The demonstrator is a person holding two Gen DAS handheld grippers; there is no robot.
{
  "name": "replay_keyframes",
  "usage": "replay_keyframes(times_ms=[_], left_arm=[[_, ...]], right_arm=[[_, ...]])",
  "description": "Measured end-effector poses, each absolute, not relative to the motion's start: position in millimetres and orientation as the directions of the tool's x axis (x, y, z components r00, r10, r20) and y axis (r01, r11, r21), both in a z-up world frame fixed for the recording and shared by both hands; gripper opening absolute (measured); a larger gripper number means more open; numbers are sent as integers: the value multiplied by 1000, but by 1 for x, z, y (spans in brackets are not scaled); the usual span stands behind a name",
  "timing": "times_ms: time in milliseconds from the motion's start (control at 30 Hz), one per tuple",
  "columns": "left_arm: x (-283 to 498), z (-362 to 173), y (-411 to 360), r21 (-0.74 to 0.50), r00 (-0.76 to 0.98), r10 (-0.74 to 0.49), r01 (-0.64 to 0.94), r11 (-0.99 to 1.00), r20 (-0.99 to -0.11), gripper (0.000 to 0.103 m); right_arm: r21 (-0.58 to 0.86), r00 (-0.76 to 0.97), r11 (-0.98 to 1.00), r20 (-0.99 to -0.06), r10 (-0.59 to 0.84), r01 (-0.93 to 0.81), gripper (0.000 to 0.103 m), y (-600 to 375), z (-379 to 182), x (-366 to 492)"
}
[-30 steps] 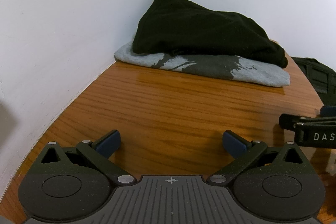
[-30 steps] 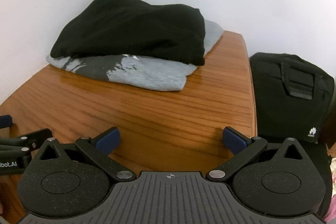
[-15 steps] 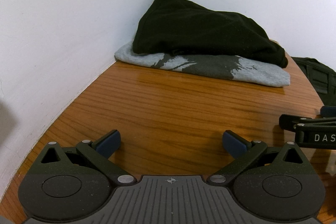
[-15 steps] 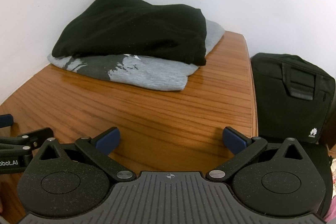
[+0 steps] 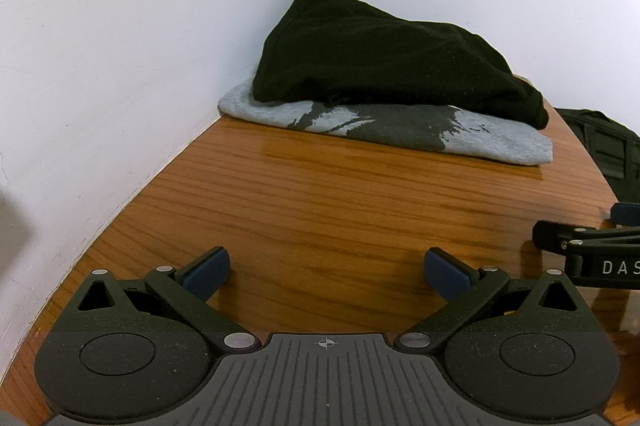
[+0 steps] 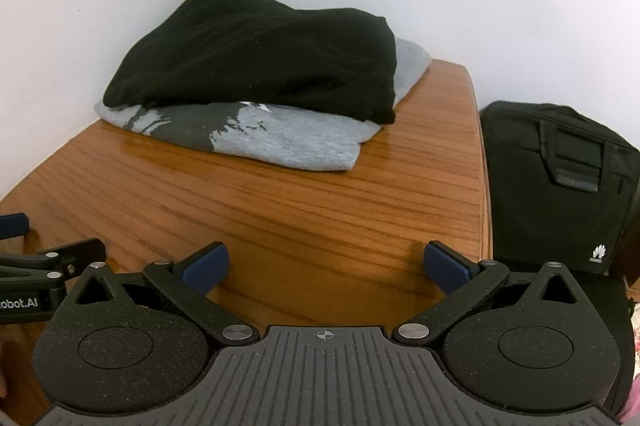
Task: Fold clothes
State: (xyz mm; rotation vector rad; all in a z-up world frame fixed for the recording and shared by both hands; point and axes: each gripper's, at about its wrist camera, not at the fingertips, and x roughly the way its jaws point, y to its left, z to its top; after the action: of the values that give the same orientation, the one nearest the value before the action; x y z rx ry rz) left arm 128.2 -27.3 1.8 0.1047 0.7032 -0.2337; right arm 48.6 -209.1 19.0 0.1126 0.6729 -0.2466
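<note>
A folded black garment (image 5: 384, 62) (image 6: 264, 62) lies on top of a folded grey printed T-shirt (image 5: 420, 130) (image 6: 280, 138) at the far corner of the wooden table (image 5: 320, 210) (image 6: 280, 218). My left gripper (image 5: 326, 272) is open and empty, low over the near part of the table, well short of the clothes. My right gripper (image 6: 326, 268) is open and empty too, beside it on the right. Each gripper shows at the edge of the other's view.
White walls close the table on the left and at the back. A black laptop bag (image 6: 560, 182) stands off the table's right edge; it also shows in the left wrist view (image 5: 608, 146).
Almost nothing has moved. The right wrist view has shifted very slightly; both grippers stay open and empty.
</note>
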Motion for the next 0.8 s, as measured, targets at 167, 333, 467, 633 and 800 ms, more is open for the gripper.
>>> replay_keyframes(times_ms=[167, 333, 467, 633, 800], left_arm=[[128, 2, -27, 17, 738, -177, 247, 969, -651, 103], [128, 2, -27, 17, 738, -178, 248, 969, -651, 103], [128, 2, -27, 17, 738, -178, 248, 969, -651, 103], [128, 2, -27, 17, 738, -178, 249, 968, -651, 103], [128, 2, -27, 17, 738, -178, 249, 968, -651, 103]], right_arm=[[24, 755, 965, -629, -187, 260, 103, -209, 19, 49], [24, 755, 966, -628, -187, 258, 103, -209, 19, 49], [24, 755, 966, -628, -186, 258, 103, -210, 19, 49], [24, 755, 965, -628, -188, 260, 103, -210, 19, 49], [22, 754, 965, -628, -190, 262, 103, -209, 19, 48]])
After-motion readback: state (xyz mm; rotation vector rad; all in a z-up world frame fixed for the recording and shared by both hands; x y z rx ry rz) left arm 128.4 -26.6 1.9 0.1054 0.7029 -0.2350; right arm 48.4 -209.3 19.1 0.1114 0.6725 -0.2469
